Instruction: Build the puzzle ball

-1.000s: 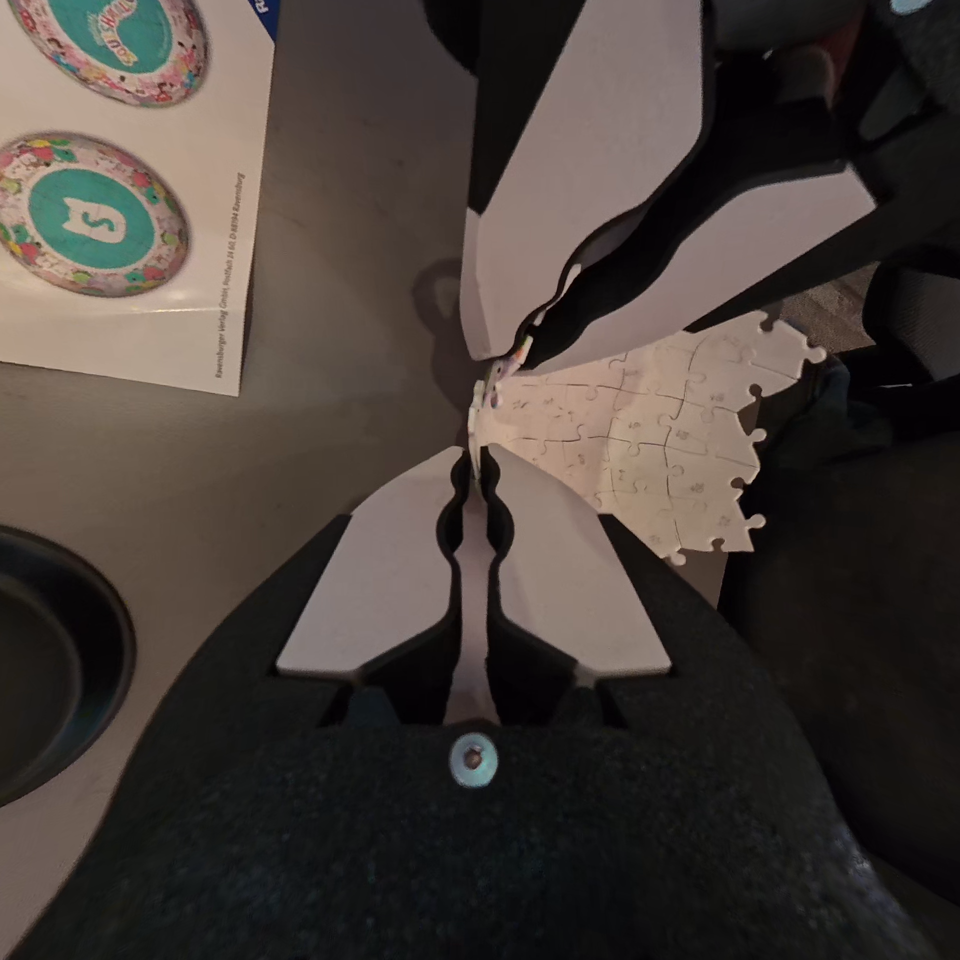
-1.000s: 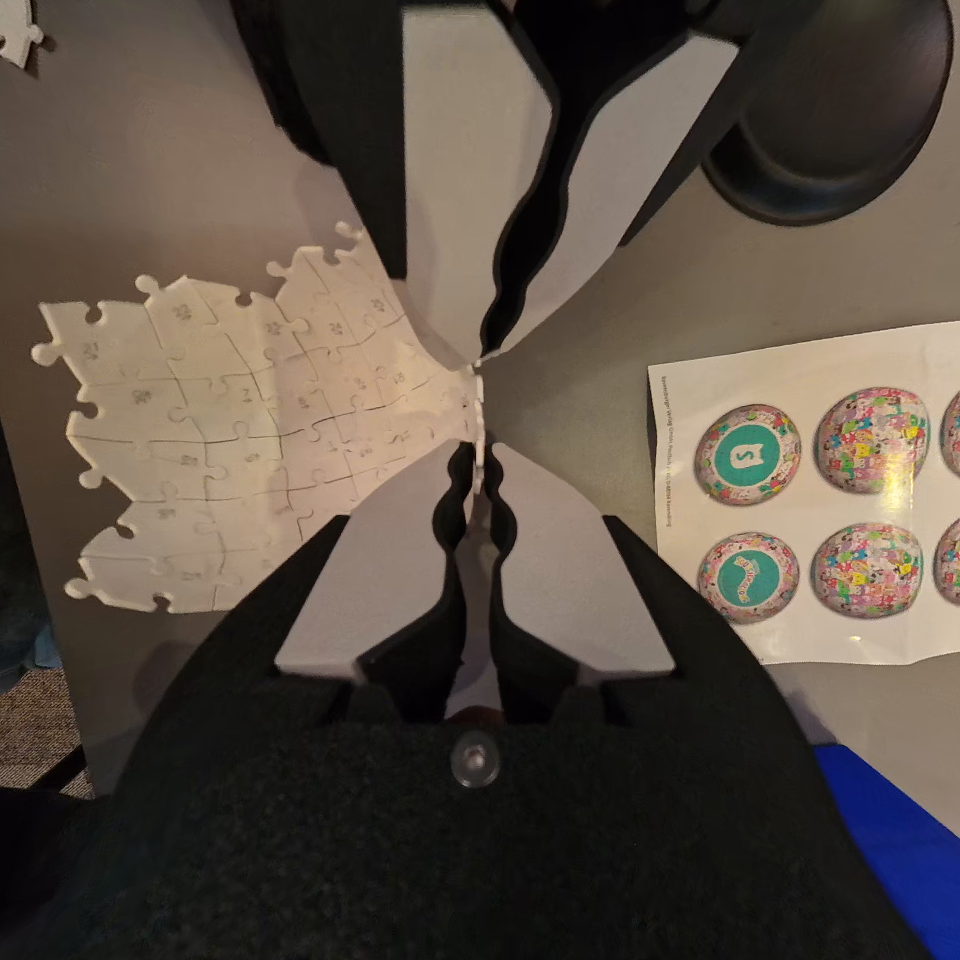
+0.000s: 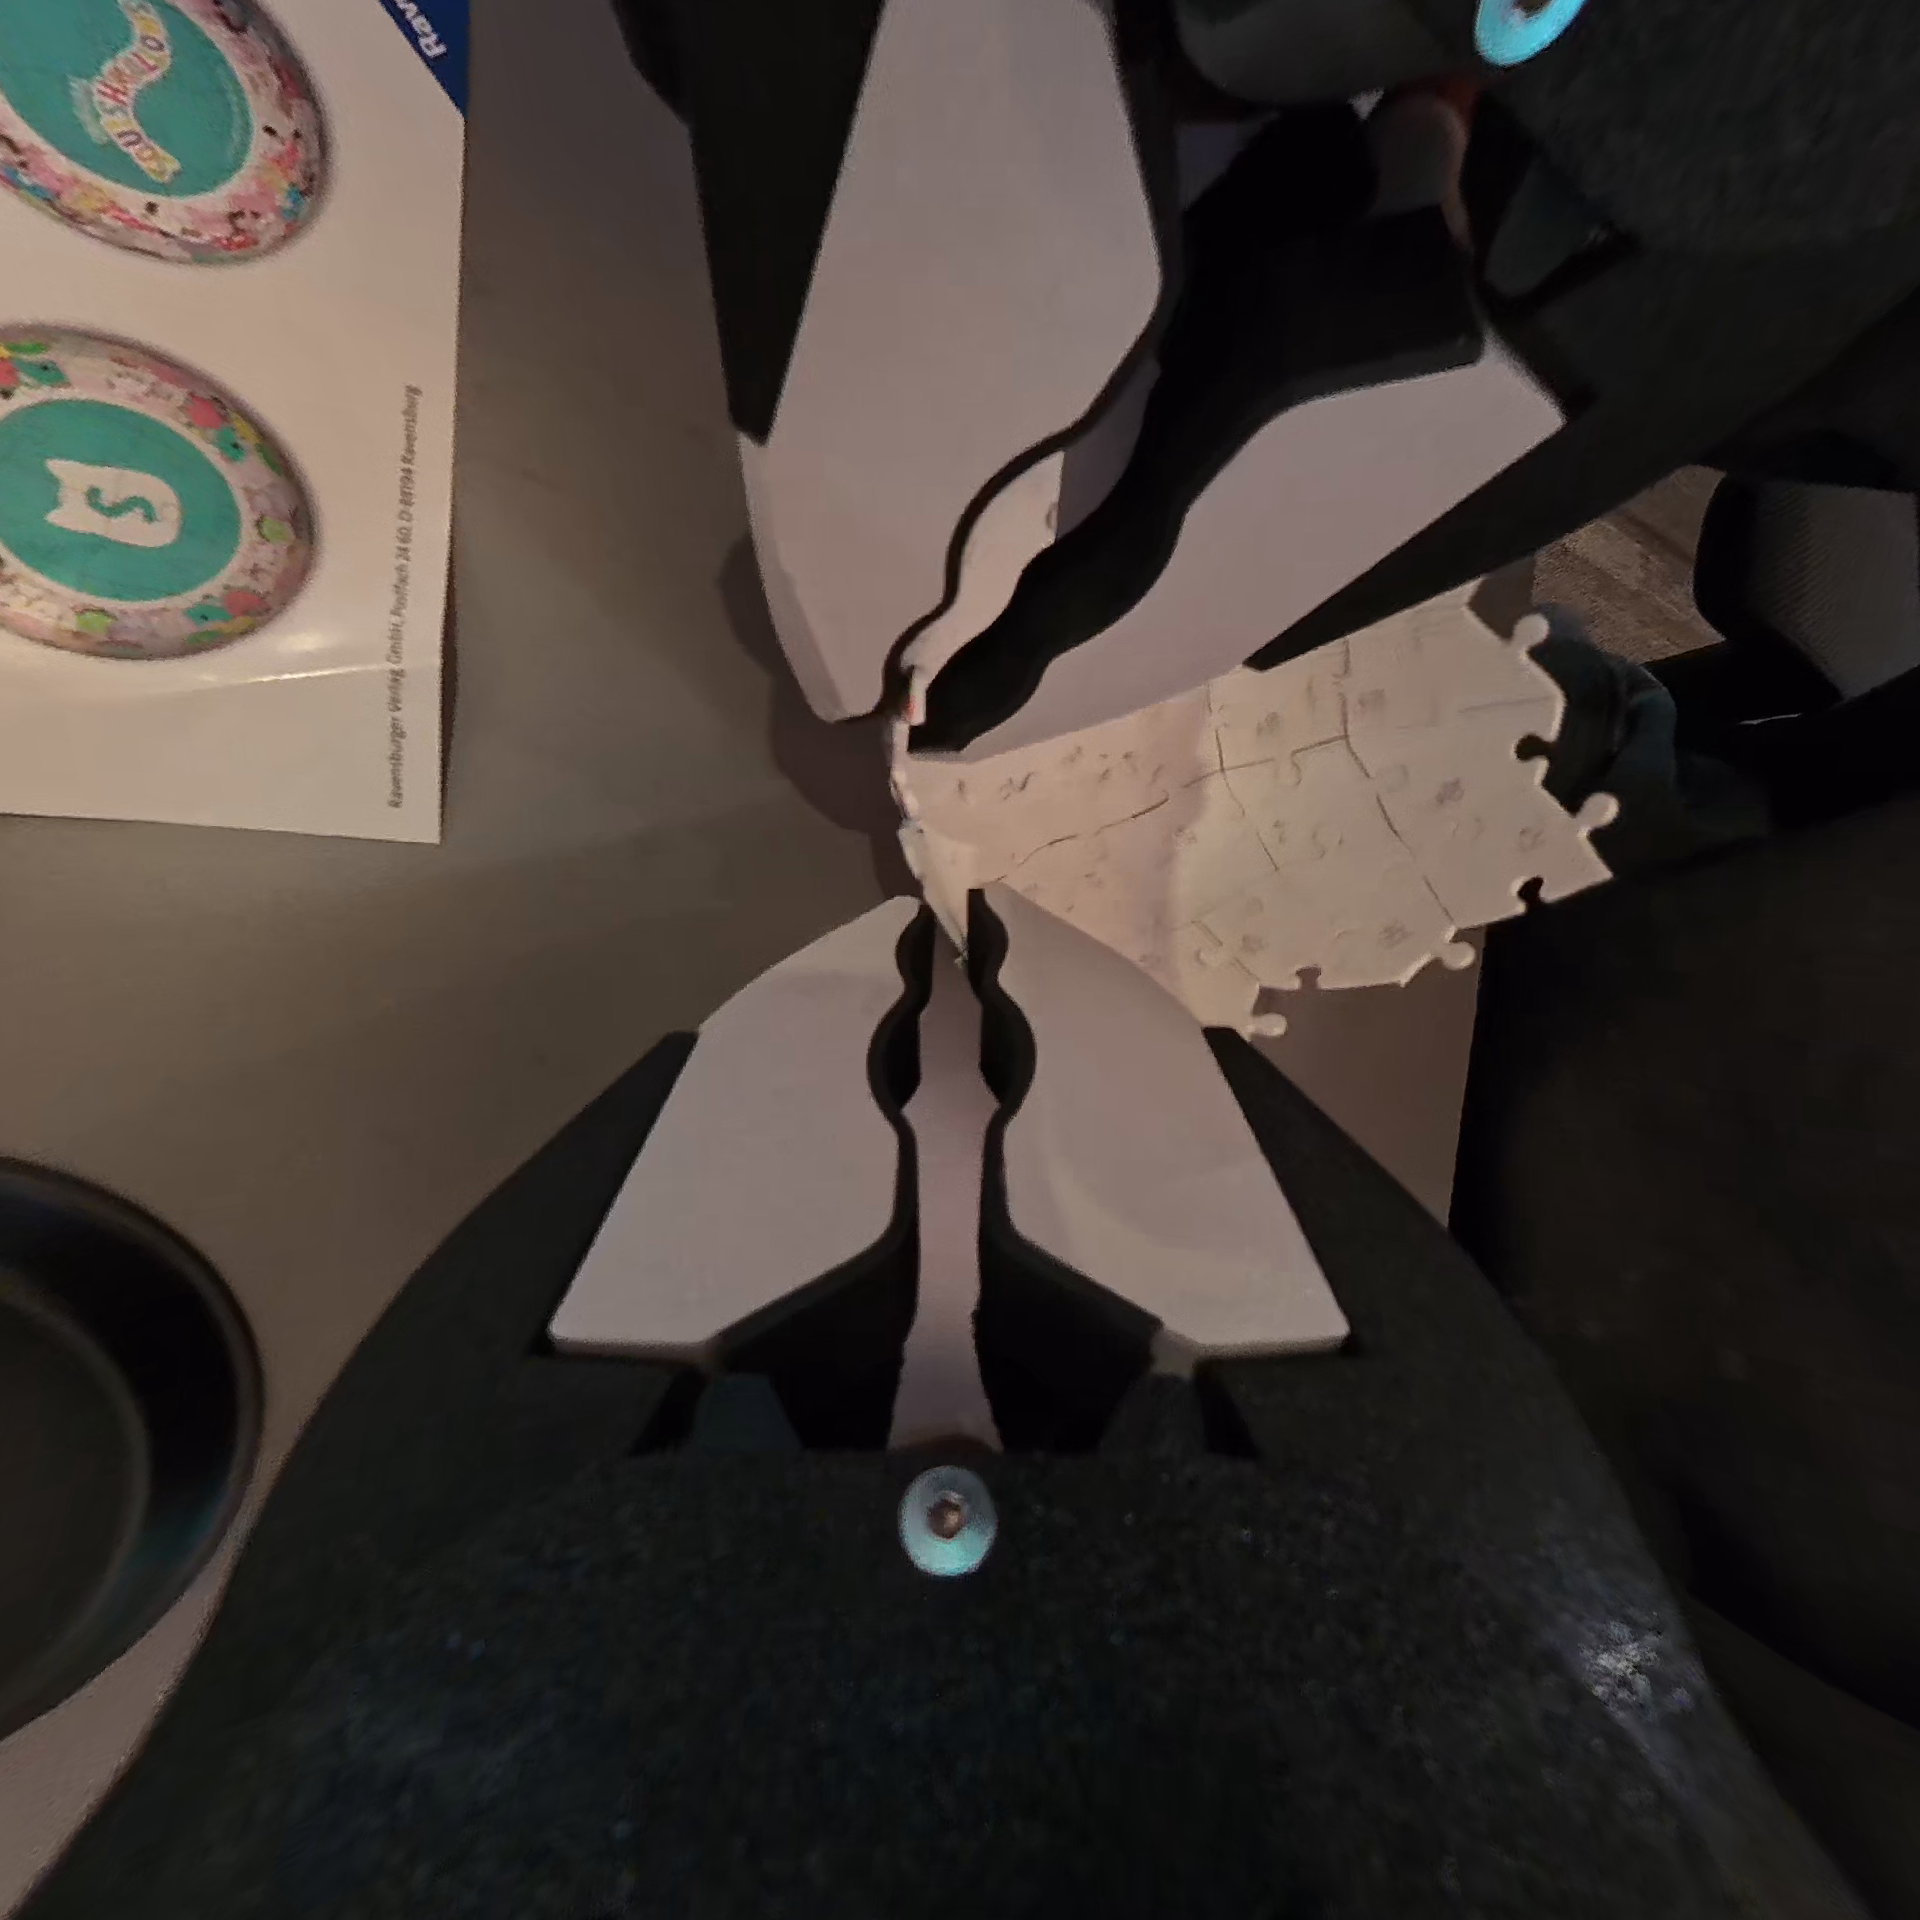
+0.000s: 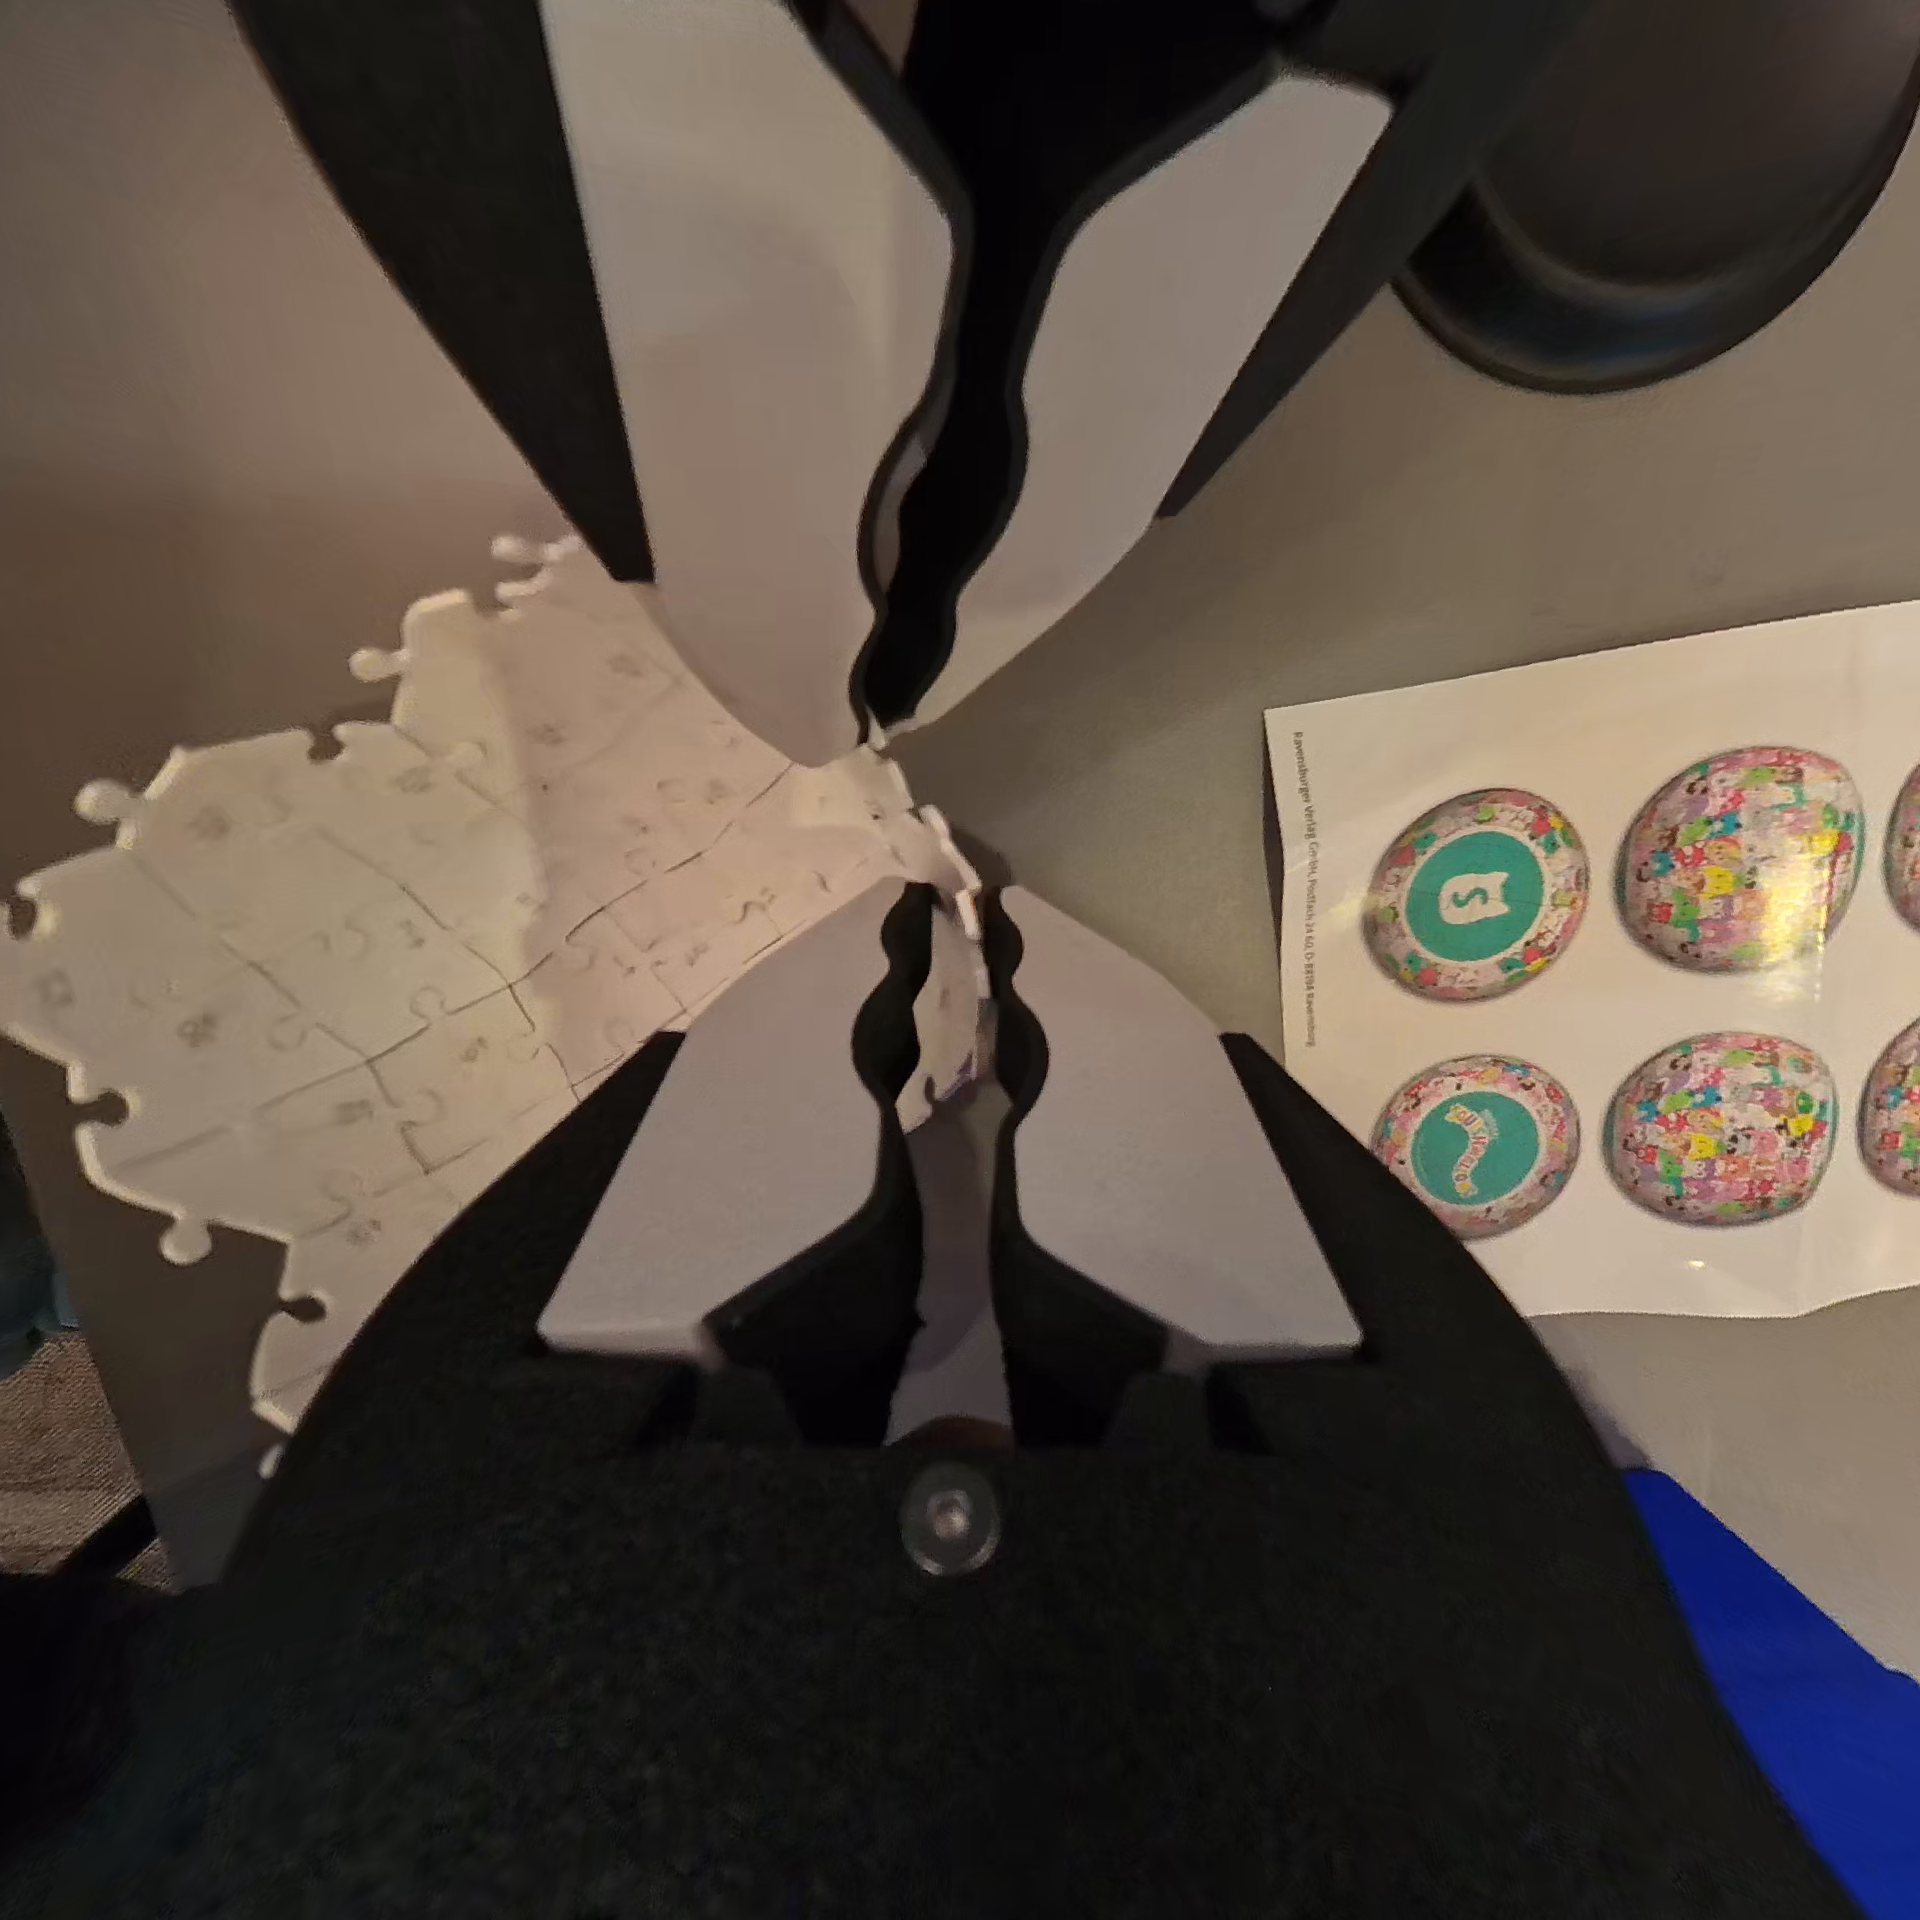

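In the left wrist view the left gripper (image 3: 945, 920) at the bottom of the frame pinches the near edge of the joined white puzzle sheet (image 3: 1299, 821), which fans out to the right of centre above the grey surface (image 3: 582, 935). The right gripper (image 3: 902, 717) comes down from the top and nips the same edge. In the right wrist view the right gripper (image 4: 951, 914) grips the curled edge of the puzzle sheet (image 4: 343, 935), which spreads left; the picture leaflet (image 4: 1621, 987) lies right, a black bowl (image 4: 1683, 187) upper right.

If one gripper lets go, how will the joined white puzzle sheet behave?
The puzzle sheet probably sags or folds: it already curves and hangs past the table edge. Its seams may separate, since only interlocking tabs join the pieces. It looks thin, so likely light.
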